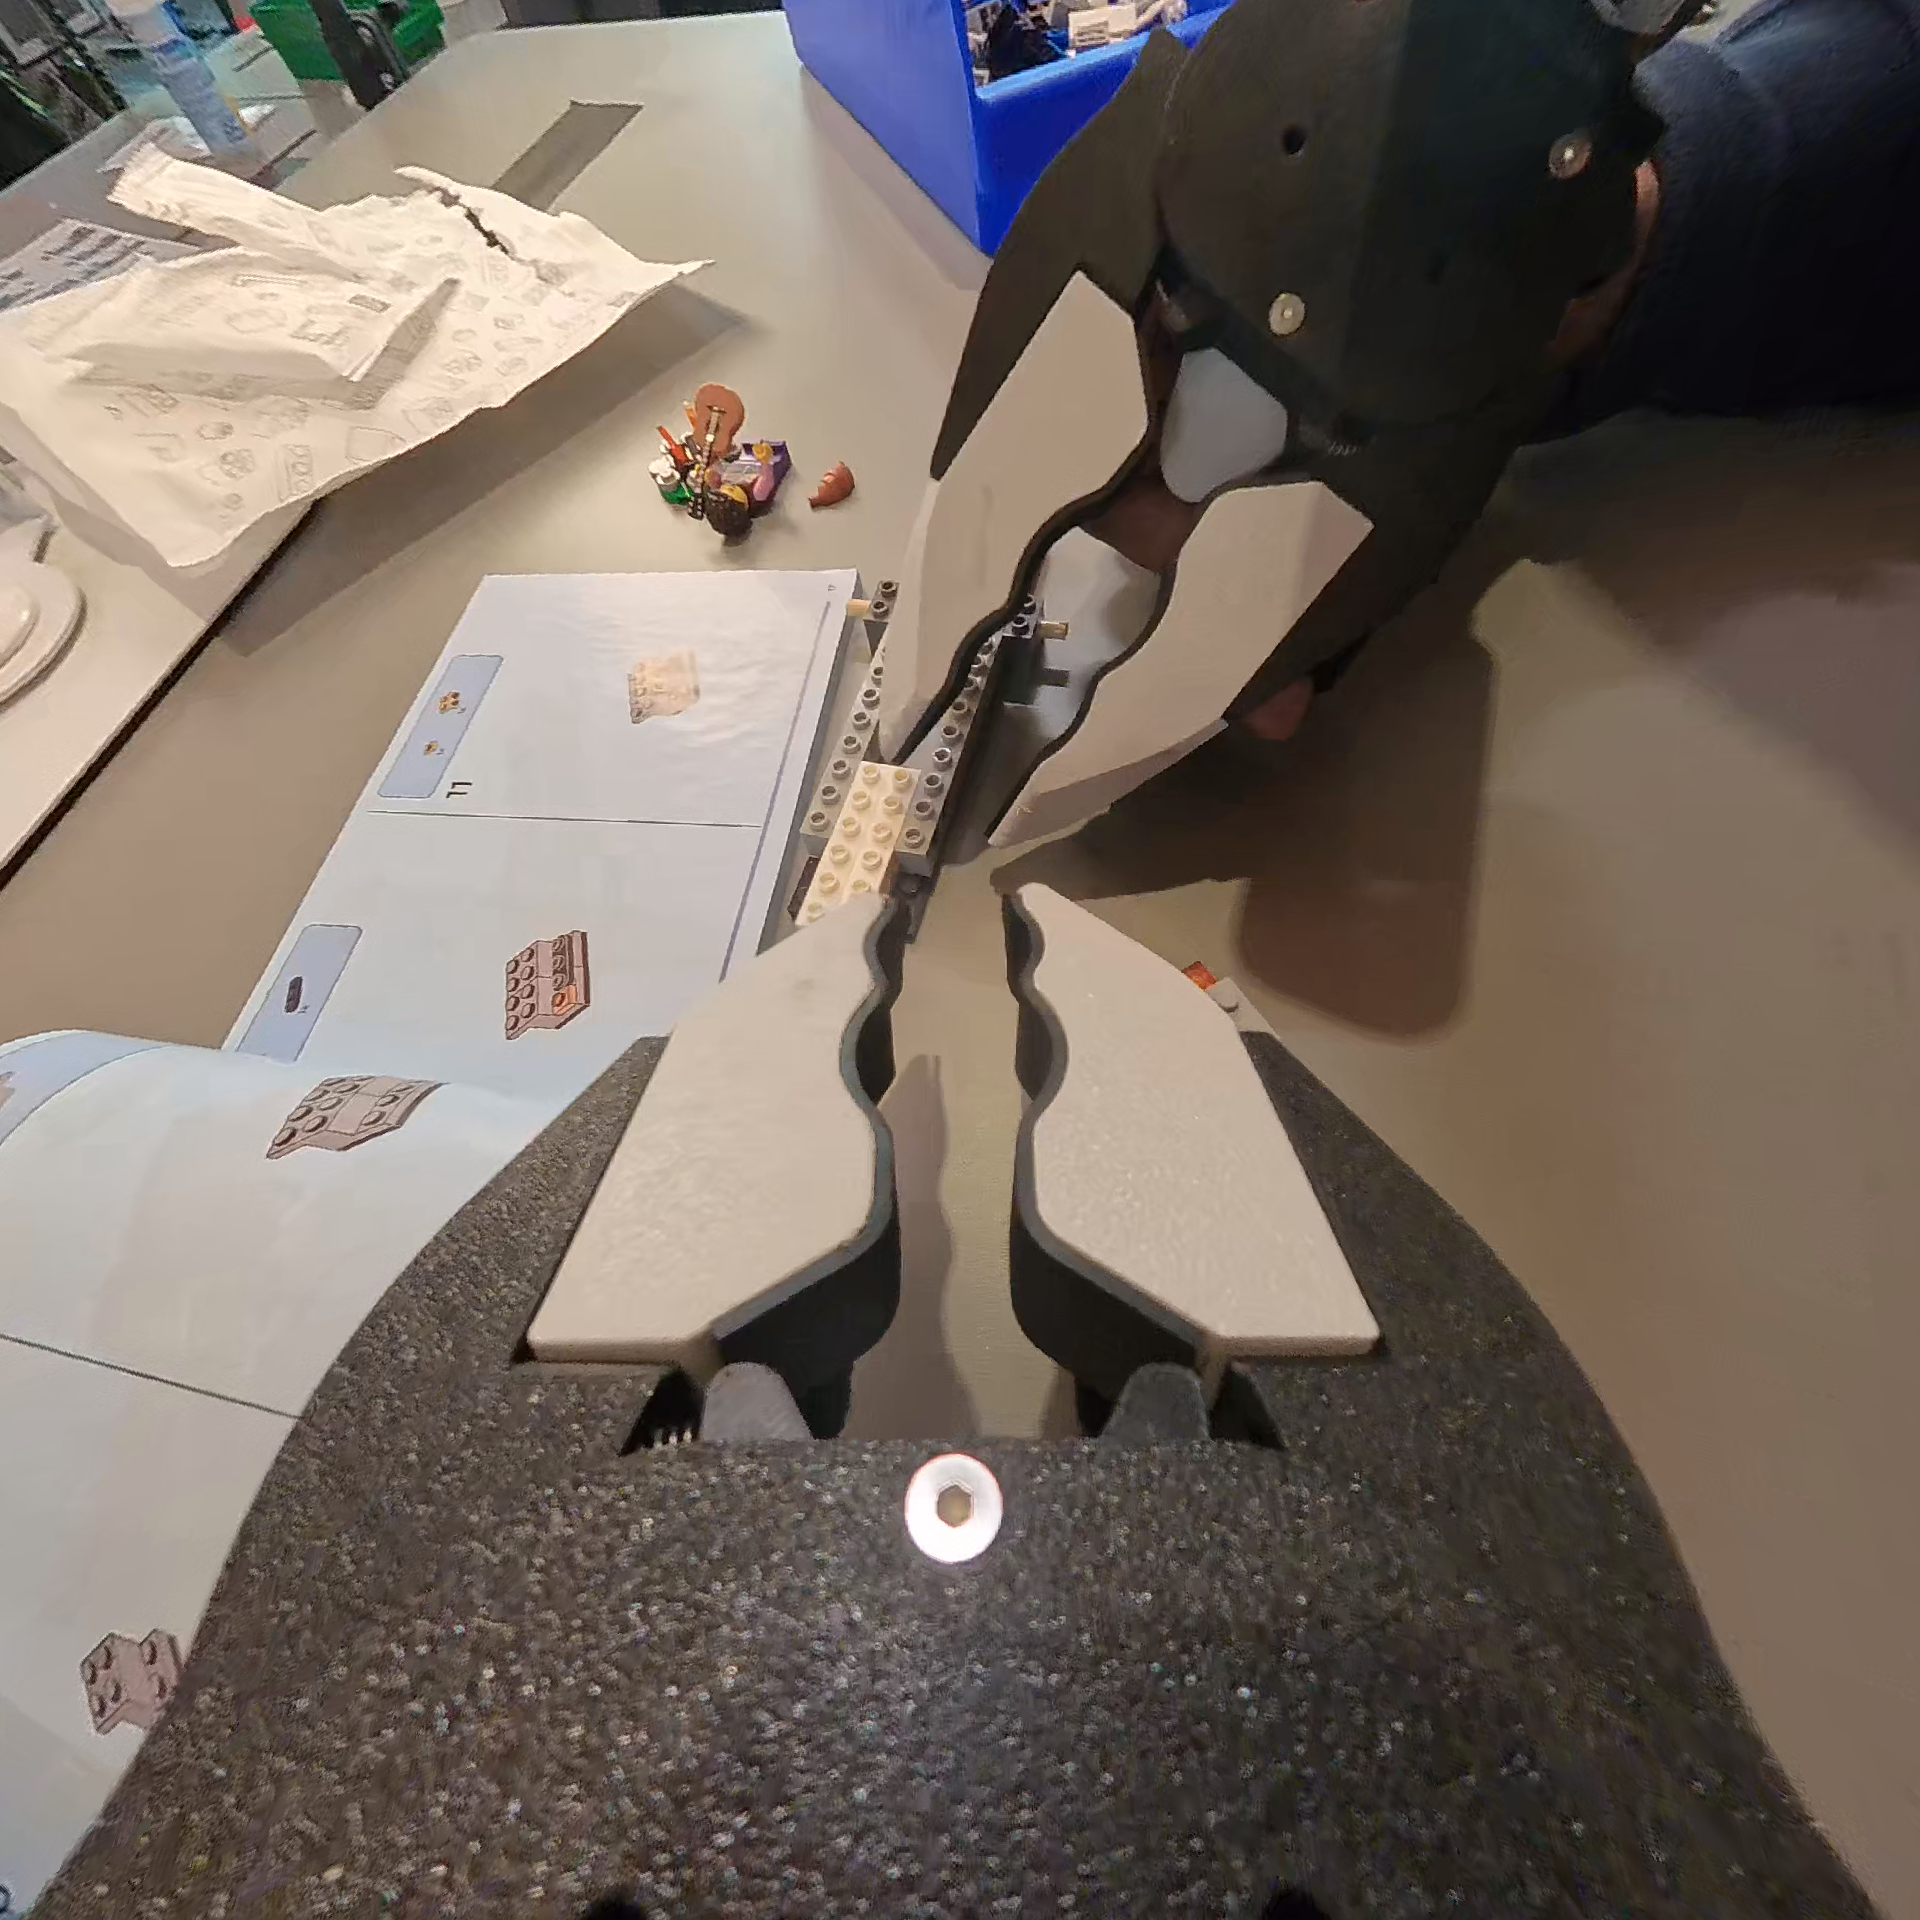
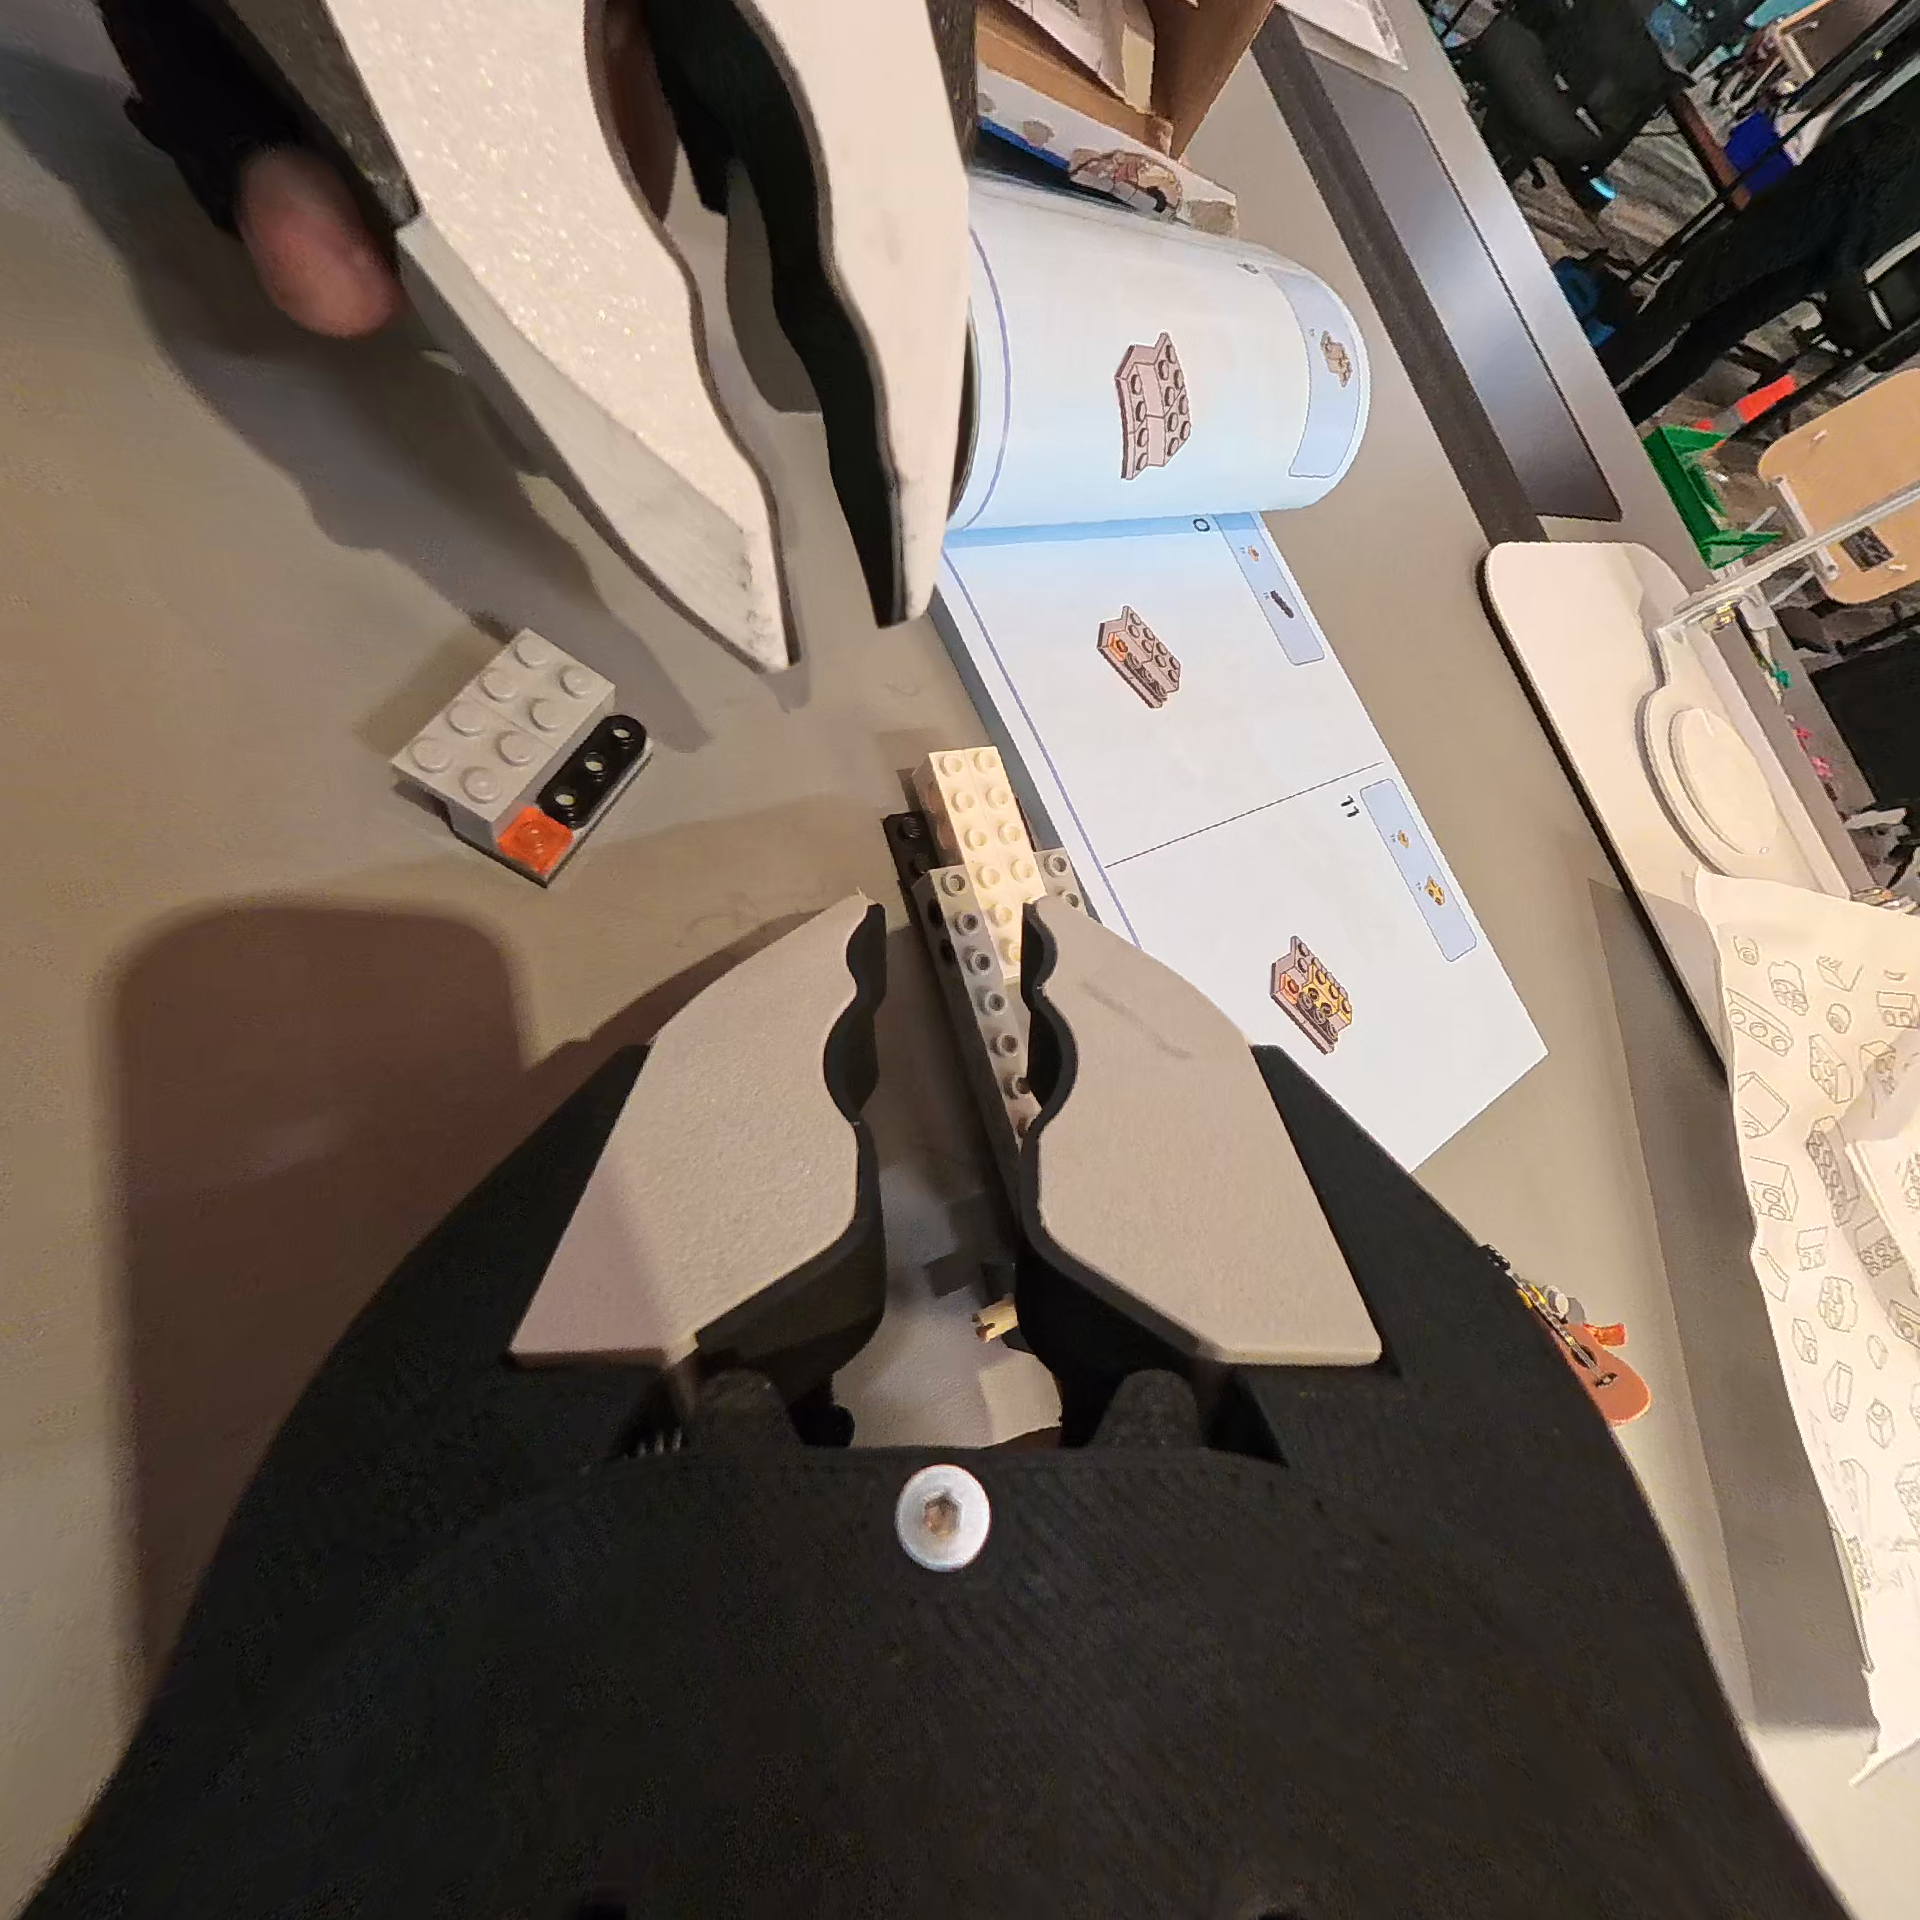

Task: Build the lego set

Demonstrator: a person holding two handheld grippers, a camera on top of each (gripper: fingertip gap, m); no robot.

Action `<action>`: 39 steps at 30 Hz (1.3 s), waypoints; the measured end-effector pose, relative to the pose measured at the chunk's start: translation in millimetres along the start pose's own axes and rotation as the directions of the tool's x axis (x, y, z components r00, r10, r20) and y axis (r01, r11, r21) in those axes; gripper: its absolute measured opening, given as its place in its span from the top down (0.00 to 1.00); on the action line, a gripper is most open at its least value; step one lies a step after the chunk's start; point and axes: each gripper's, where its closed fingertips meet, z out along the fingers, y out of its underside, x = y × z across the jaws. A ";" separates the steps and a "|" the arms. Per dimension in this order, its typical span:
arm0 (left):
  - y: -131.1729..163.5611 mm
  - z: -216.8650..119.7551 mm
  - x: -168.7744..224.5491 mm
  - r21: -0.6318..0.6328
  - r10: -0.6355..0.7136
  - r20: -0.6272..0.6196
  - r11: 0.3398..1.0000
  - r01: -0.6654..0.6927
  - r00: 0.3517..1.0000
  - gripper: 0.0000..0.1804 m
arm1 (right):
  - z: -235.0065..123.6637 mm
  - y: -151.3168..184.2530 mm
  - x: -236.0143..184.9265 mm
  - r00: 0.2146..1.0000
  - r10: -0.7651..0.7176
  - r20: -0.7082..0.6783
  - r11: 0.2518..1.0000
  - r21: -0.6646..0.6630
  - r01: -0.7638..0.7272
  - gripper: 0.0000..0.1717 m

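A long brick assembly [image 2: 977, 821] of grey studded beams, white bricks and a black beam lies on the grey table [image 2: 312, 1039] by the edge of an open instruction booklet [image 2: 1247, 831]. My right gripper [image 2: 954, 914] is shut around its near part, with a grey beam and a dark grey side part between the fingers. In the left wrist view the assembly [image 1: 868, 821] runs into the right gripper [image 1: 951, 795]. My left gripper [image 1: 951, 904] is open and empty just off the assembly's end. A small grey, black and orange brick block [image 2: 509, 748] lies beside the left gripper [image 2: 840, 636].
Torn white paper bags [image 1: 260, 343] lie at the far left, and a pile of small coloured parts [image 1: 722, 457] sits beyond the booklet [image 1: 623, 727]. A blue bin [image 1: 935, 125] stands at the back. A white tray [image 2: 1579, 675] lies past the booklet. A hand holds each gripper. The tips of one gripper are about 5 cm away from the tips of the other.
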 end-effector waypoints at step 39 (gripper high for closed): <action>-13.9 -21.9 -6.5 0.156 -0.023 0.046 0.988 0.015 0.999 0.90 | 1.4 -0.6 -0.3 1.000 0.007 0.011 1.000 0.002 -0.007 0.86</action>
